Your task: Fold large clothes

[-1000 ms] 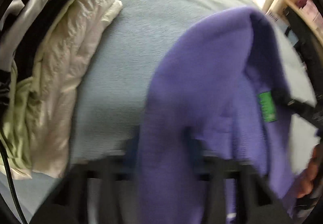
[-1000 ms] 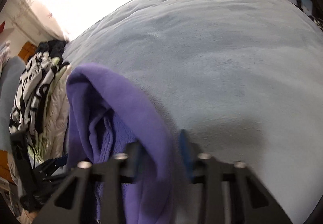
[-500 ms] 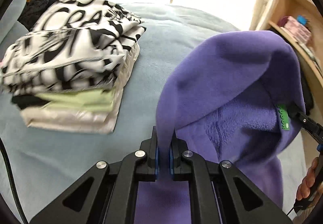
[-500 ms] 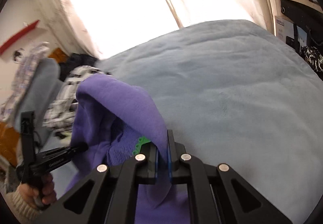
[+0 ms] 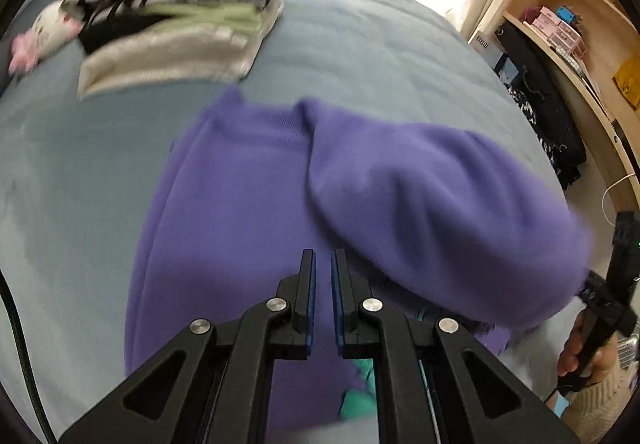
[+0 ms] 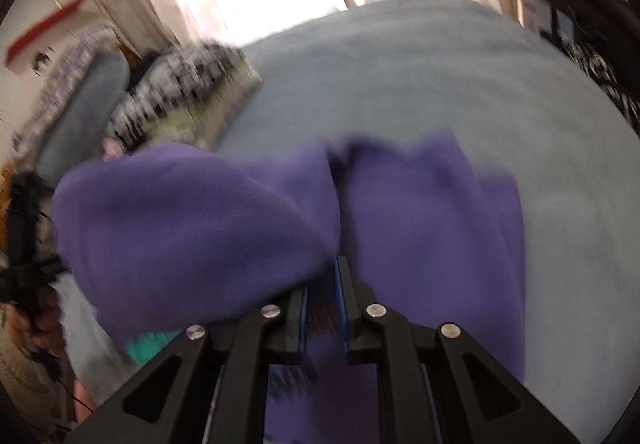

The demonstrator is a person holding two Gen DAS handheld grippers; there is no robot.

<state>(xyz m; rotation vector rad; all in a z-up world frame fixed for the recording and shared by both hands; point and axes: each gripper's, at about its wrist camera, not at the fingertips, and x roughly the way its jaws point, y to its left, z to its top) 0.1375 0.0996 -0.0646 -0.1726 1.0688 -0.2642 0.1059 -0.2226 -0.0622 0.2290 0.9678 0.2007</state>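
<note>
Now the purple fleece [image 5: 248,204] is lying on the blue bed [image 5: 380,56], stretching away ahead — left gripper [image 5: 322,264] hovering narrowly parted, empty; right gripper [image 6: 322,284] looking slightly parted too, blurred.

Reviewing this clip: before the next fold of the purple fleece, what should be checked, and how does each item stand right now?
1. Left gripper released: ok, its jaws stand slightly apart, nothing visibly between them.
2. Right gripper released: cannot tell, blur hides whether cloth sits between the jaws.
3. Purple fleece down on the blue blanket: ok.
4. Fleece flat: not ok, one part bulges over the rest.
5. Folded pile apart from the fleece: ok, blanket shows between them.
6. Views sharp enough to aim: not ok, the right wrist view is smeared.
</note>
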